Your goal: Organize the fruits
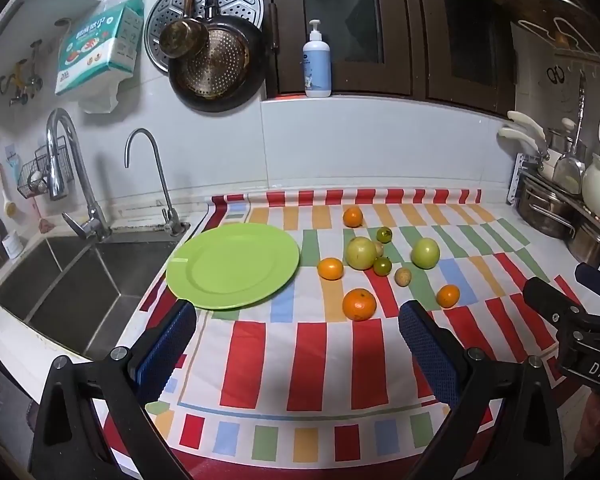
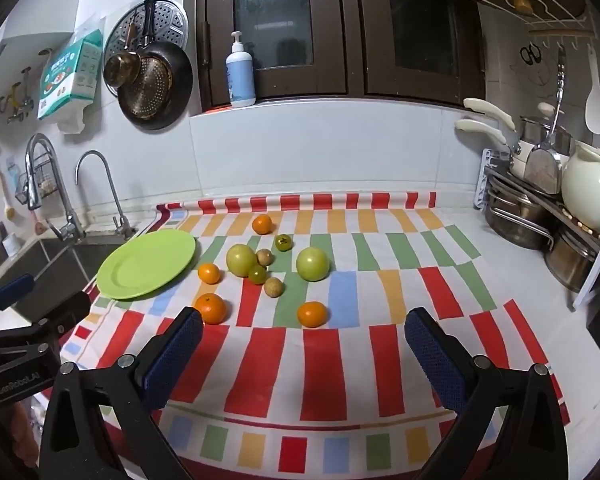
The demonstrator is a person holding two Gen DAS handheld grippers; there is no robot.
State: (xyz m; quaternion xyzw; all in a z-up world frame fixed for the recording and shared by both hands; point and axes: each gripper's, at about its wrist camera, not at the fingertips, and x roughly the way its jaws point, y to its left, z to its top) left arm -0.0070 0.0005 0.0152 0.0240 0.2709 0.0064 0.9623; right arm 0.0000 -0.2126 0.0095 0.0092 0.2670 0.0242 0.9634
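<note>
The fruits [image 2: 268,268] lay loose on the striped cloth [image 2: 324,368] on the counter, just right of the empty green plate [image 2: 148,264]. They were round, so a bump could have sent one rolling off, maybe into the sink [image 1: 80,280]. The left gripper [image 1: 296,344] and the right gripper [image 2: 304,352] hung near the front edge, jaws wide and holding nothing. One tool read "GenRobot.AI", the other "DAS". The box's writing was too small to read.
</note>
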